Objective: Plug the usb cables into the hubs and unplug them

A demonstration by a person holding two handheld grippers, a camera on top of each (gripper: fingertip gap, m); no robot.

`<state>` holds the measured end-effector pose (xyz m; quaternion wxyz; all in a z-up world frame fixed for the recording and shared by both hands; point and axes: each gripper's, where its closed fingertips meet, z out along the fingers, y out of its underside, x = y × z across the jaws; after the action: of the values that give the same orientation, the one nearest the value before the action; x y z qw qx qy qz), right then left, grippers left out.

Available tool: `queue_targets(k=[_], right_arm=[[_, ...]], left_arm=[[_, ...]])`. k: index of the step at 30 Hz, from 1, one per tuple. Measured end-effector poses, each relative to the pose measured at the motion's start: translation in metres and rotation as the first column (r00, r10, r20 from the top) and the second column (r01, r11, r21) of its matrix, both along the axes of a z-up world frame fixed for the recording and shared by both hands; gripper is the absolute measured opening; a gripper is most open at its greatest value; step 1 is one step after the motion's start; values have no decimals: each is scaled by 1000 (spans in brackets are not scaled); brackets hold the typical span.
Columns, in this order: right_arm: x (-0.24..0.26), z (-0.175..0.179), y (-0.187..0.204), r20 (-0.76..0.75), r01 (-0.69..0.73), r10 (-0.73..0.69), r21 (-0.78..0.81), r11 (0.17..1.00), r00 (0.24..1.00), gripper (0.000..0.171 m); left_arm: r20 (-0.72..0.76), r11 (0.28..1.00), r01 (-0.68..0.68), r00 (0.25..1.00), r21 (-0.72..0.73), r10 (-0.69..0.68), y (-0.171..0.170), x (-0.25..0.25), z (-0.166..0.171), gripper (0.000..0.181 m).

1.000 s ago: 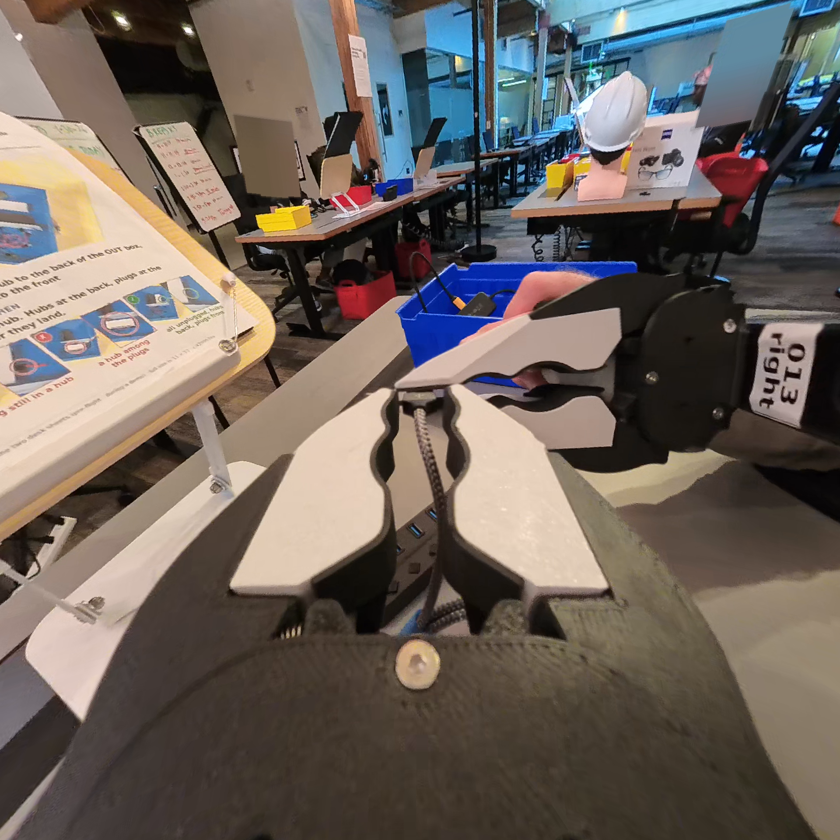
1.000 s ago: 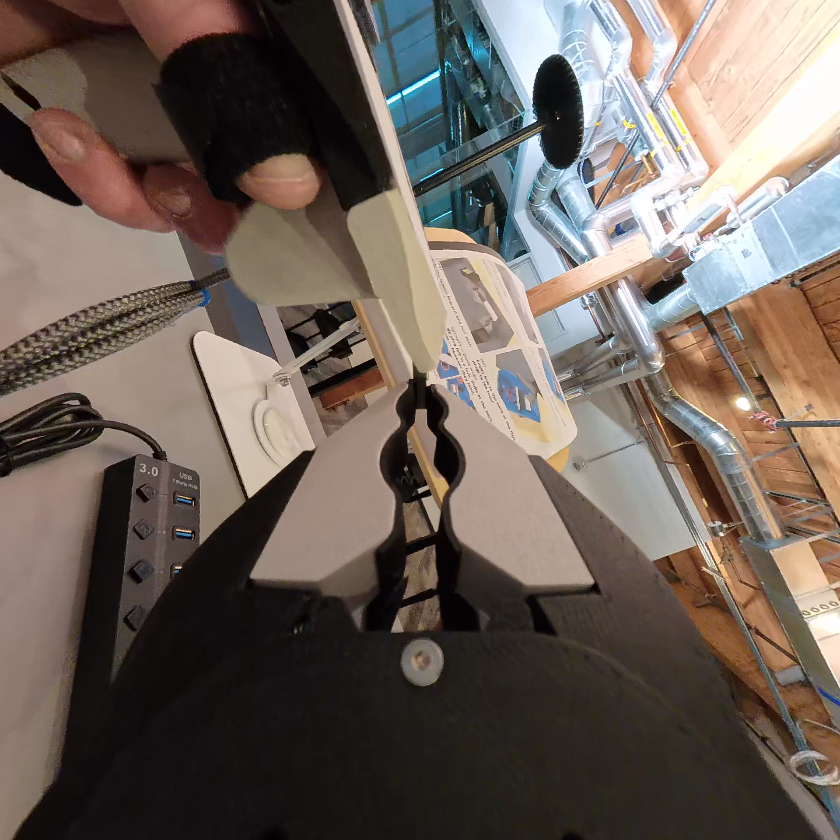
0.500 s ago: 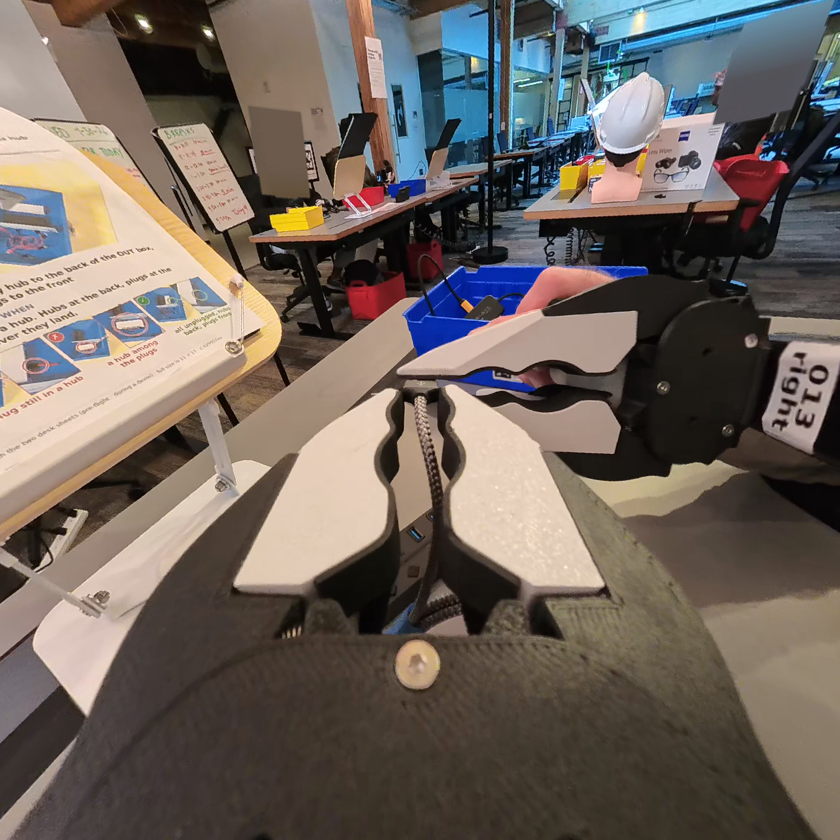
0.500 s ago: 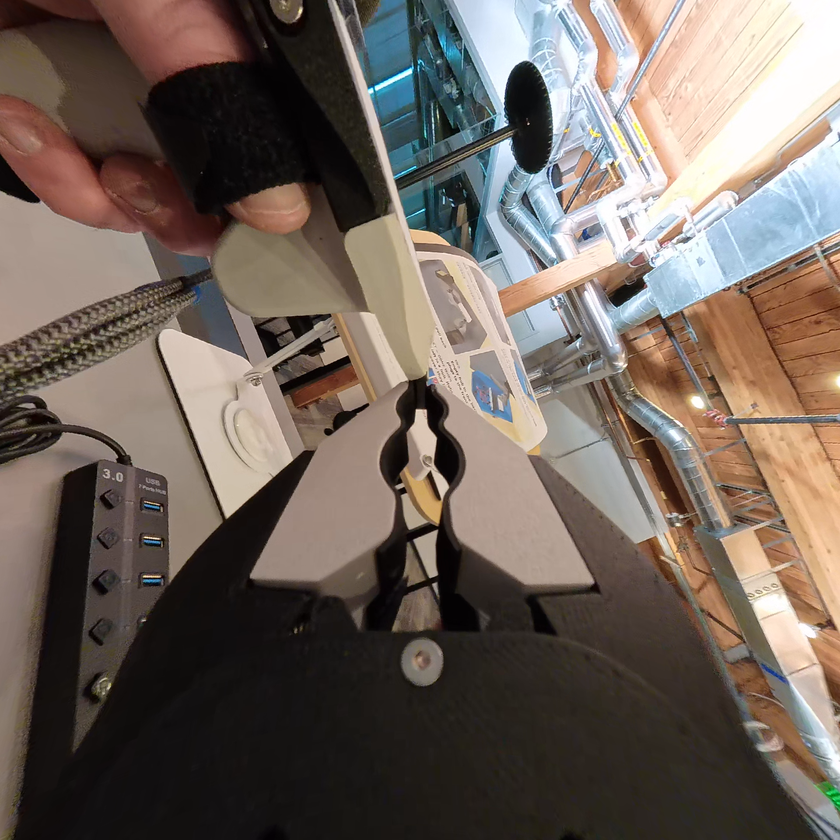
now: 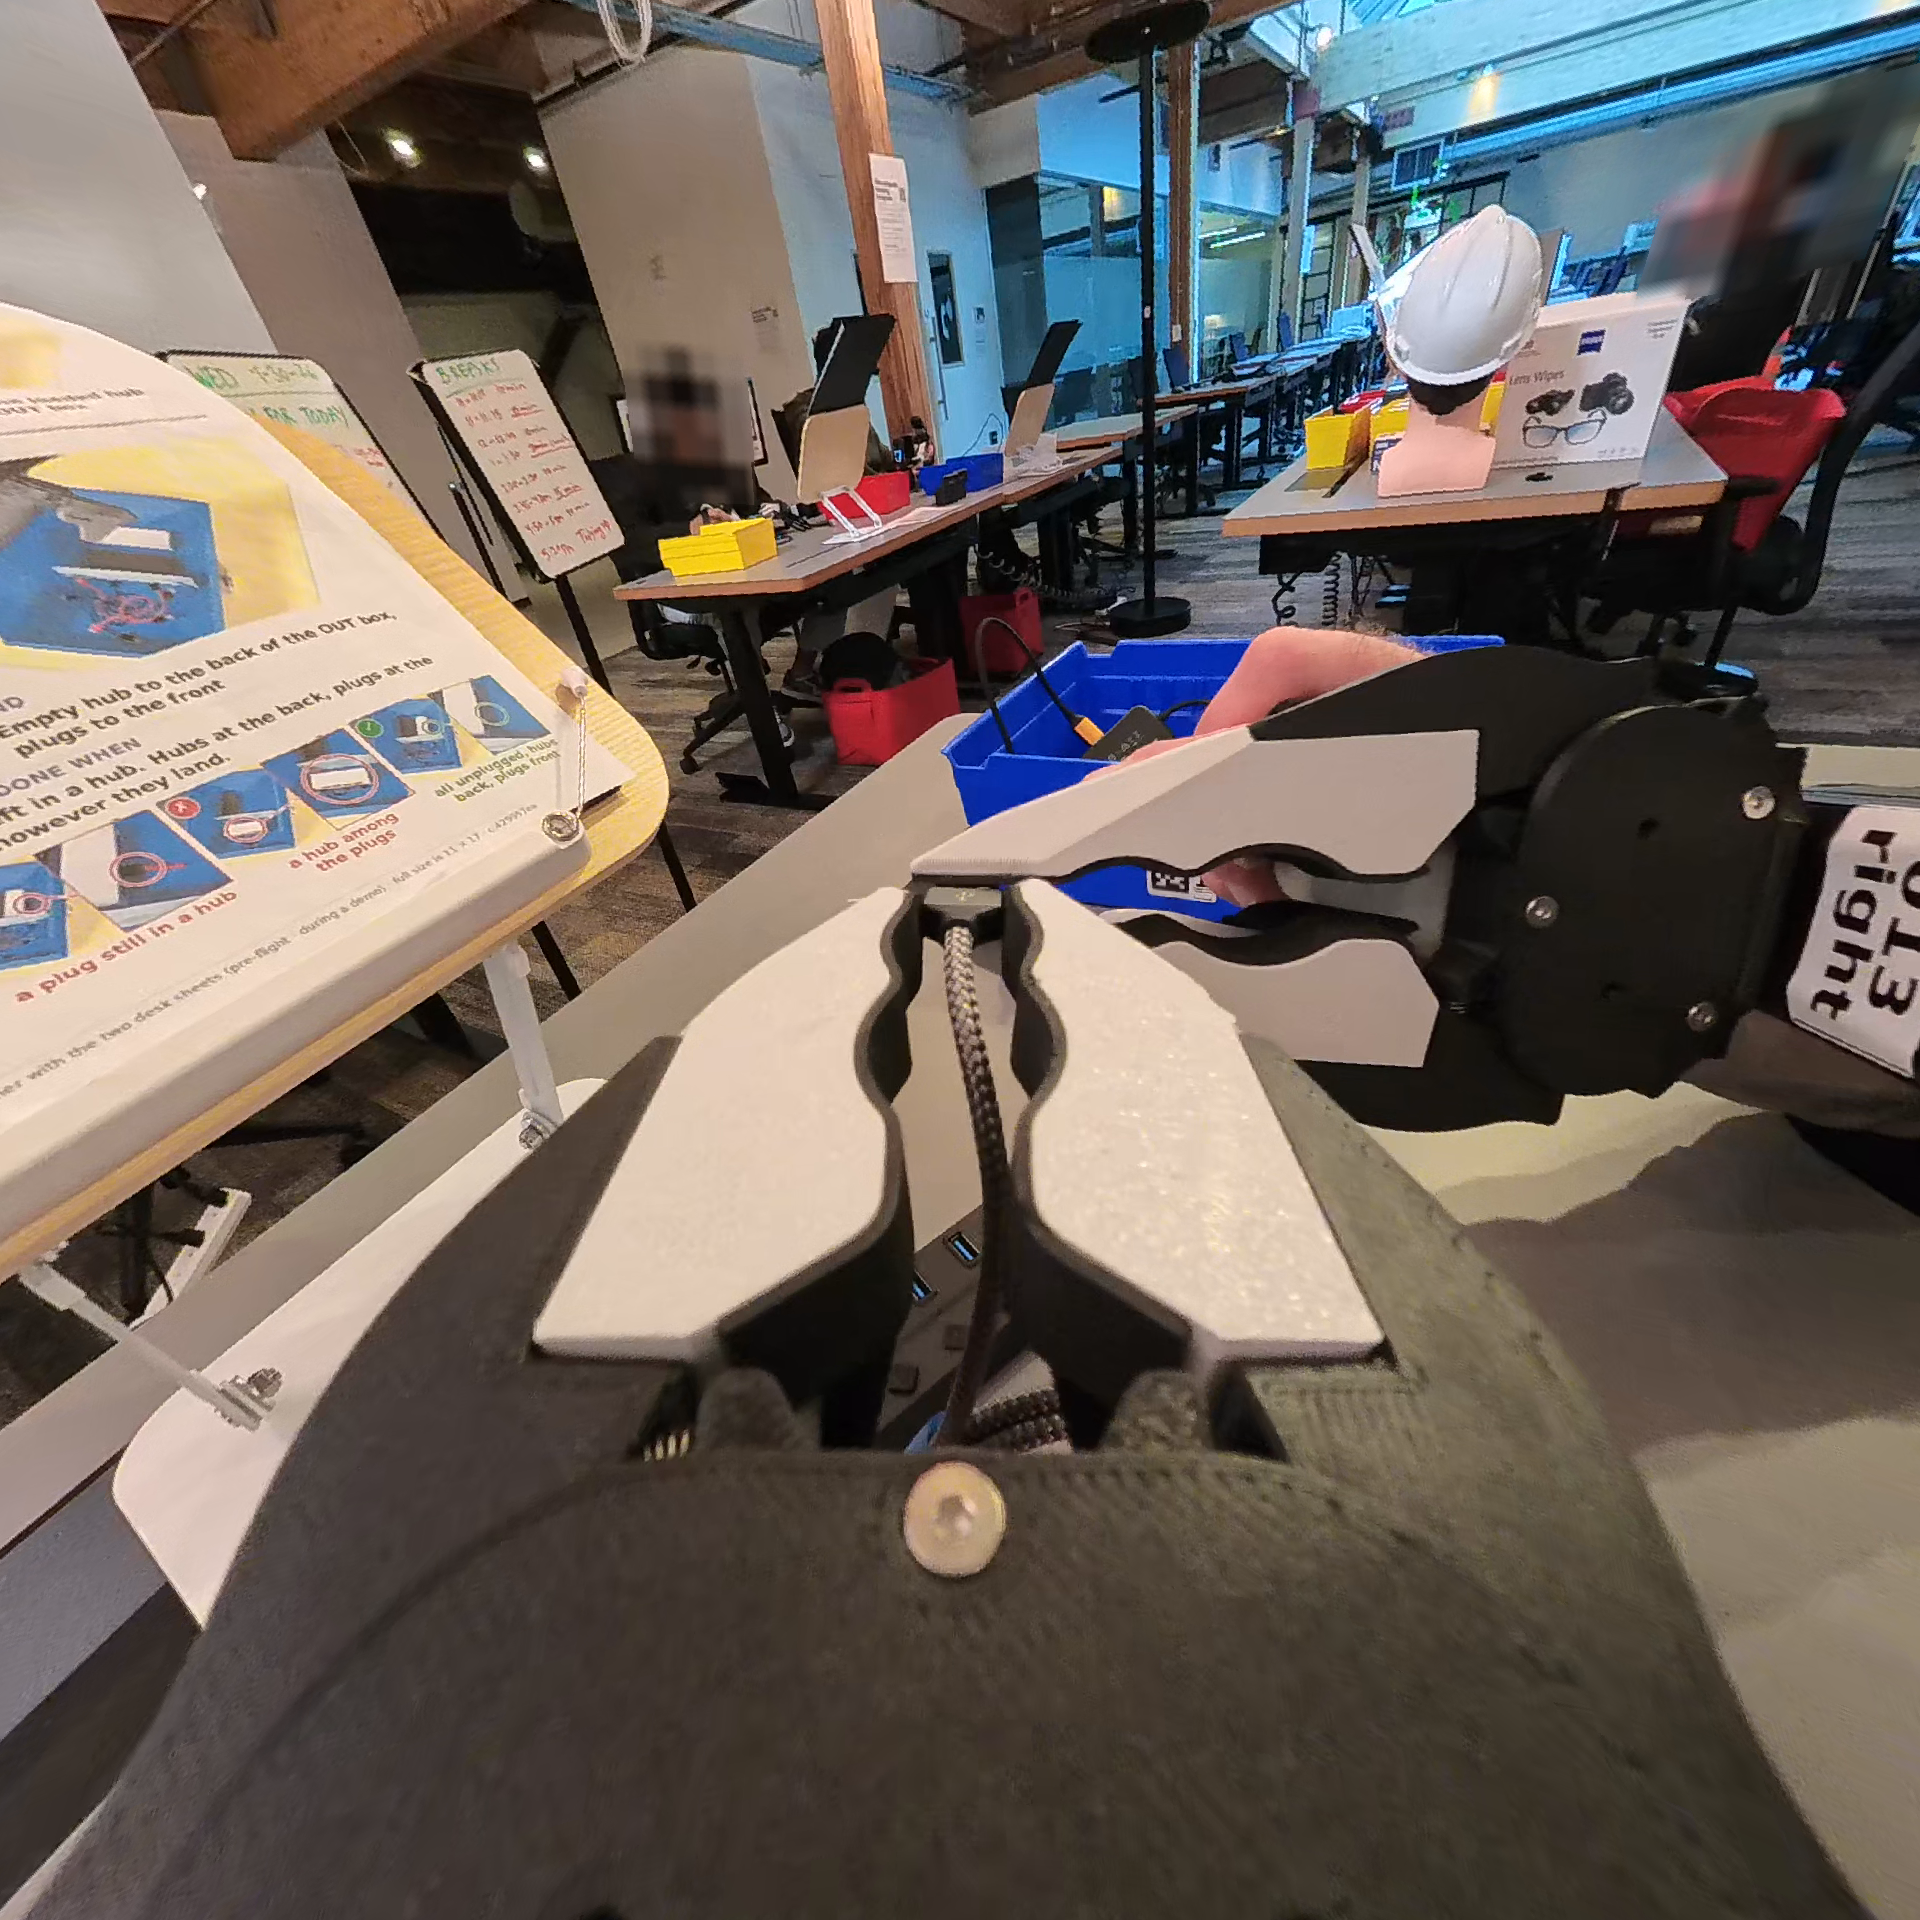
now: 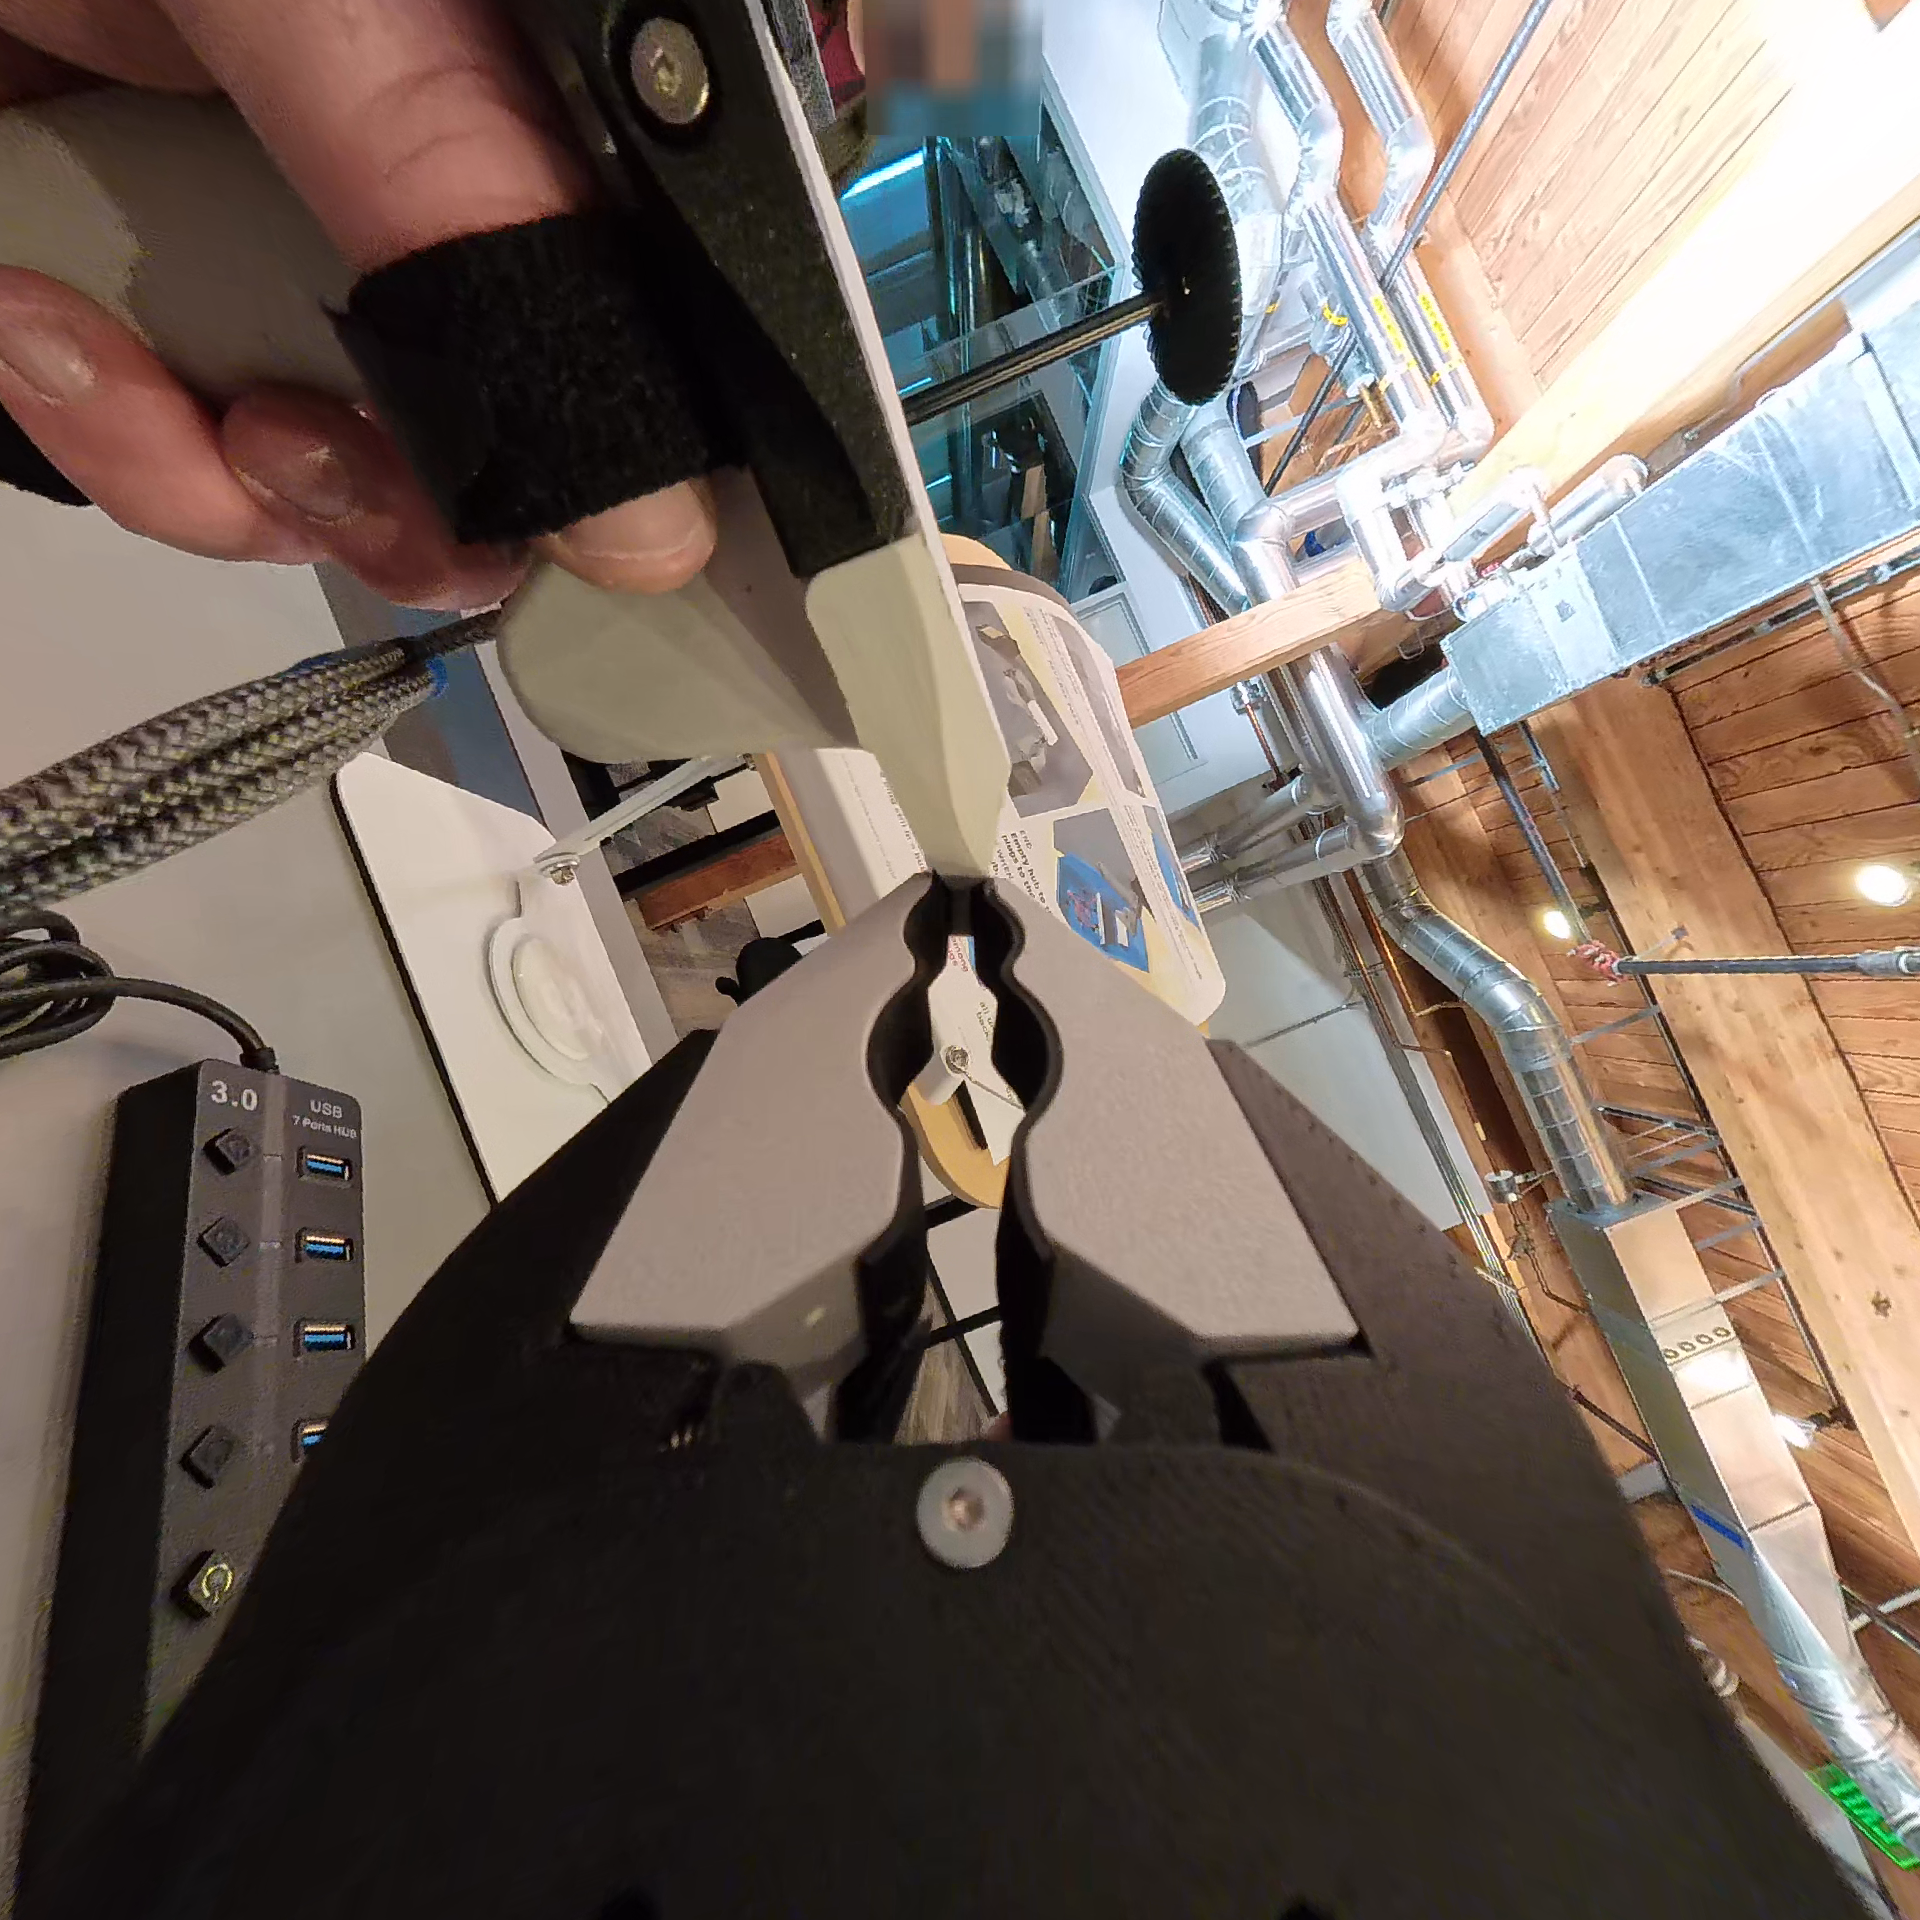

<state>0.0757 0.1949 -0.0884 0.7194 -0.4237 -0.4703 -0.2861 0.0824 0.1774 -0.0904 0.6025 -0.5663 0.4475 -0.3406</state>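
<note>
Both claws meet at a braided cable's plug (image 5: 961, 902): the left claw (image 5: 961, 914) grips it, the right claw (image 6: 961, 891) pinches its tip, and the hub (image 6: 244, 1299) below wants square, gentle alignment.

We count two grippers: left gripper (image 5: 961, 902), right gripper (image 6: 961, 883). One black hub (image 6: 223, 1299) on table, four blue ports visible, five buttons. One braided cable (image 5: 971, 1049). One blue bin (image 5: 1049, 727). One white hard hat (image 5: 1465, 296). Two whiteboards (image 5: 525, 457).
</note>
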Motion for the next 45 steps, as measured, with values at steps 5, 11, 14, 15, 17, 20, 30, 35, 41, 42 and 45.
queue_targets(k=[5,11,14,15,17,20,30,35,41,42,45], right_arm=[[0,0,1,0,2,-2,2,1000,1000,1],[4,7,2,-49,-20,18,-32,999,999,14],[12,8,7,-95,-53,42,-115,992,995,16],[16,6,10,-116,-67,49,-158,985,992,18],[24,-2,19,-130,-73,40,-261,963,991,26],[34,-31,30,-134,-93,31,-487,869,991,39],[69,-158,11,-90,-87,-2,-965,247,996,78],[84,-201,5,31,34,-29,-992,119,999,66],[82,-205,-3,93,98,-84,-993,59,992,48],[78,-205,-7,106,111,-87,-993,48,991,48],[59,-202,-40,130,130,3,-991,-38,991,73]], left_arm=[[-6,1000,-8,1000,3,8,0,0,0,14],[-10,999,-31,999,32,31,4,-6,5,14],[0,998,-43,999,36,43,10,-14,10,14],[4,998,-46,999,38,46,12,-18,11,14],[20,998,-53,998,38,53,17,-24,16,14],[28,997,-67,997,40,66,23,-33,20,14],[21,996,-77,997,51,76,27,-39,22,14],[8,996,-69,998,51,69,26,-38,20,14],[1,996,-69,998,54,69,27,-39,20,14],[1,996,-70,998,55,70,27,-39,20,14],[0,996,-72,997,60,72,26,-40,22,14]])
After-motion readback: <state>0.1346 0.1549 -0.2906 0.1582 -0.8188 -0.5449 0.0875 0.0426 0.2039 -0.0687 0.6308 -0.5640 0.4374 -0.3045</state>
